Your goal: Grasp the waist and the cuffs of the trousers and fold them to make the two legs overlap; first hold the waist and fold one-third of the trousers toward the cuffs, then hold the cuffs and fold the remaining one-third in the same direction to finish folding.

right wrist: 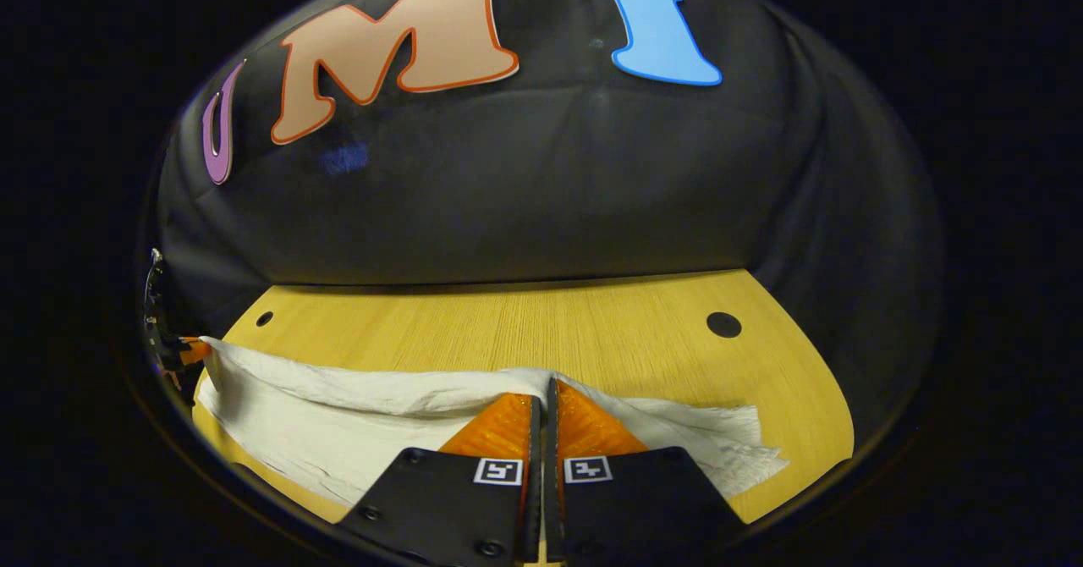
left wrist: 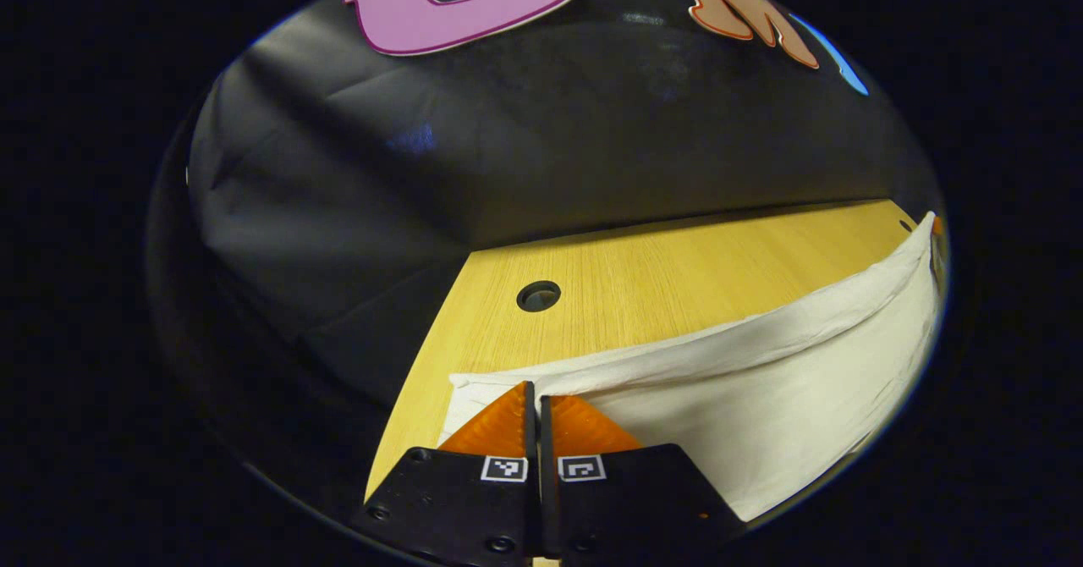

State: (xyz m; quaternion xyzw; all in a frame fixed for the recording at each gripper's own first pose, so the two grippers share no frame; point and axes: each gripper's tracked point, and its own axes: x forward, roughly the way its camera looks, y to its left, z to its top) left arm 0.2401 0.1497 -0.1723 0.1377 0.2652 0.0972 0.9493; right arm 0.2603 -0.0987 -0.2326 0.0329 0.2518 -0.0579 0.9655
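Two grippers, left gripper (left wrist: pixel 533 391) and right gripper (right wrist: pixel 546 388), each with jaws pressed together on the far edge of white trousers (left wrist: pixel 787 381) lying across a wooden table (left wrist: pixel 660 271), apparently to lift that edge evenly for folding.

A wooden table (left wrist: pixel 677 271) is lying under the scene, its pale grain running away toward the back. In the left gripper view a round hole (left wrist: pixel 538 295) is sitting near the table's left edge. In the right gripper view two holes are showing near the far corners, a small one (right wrist: pixel 264 318) at the left and a larger one (right wrist: pixel 723 324) at the right. A black cloth wall (right wrist: pixel 541 203) is hanging behind the table, creasing and catching faint glints of light.
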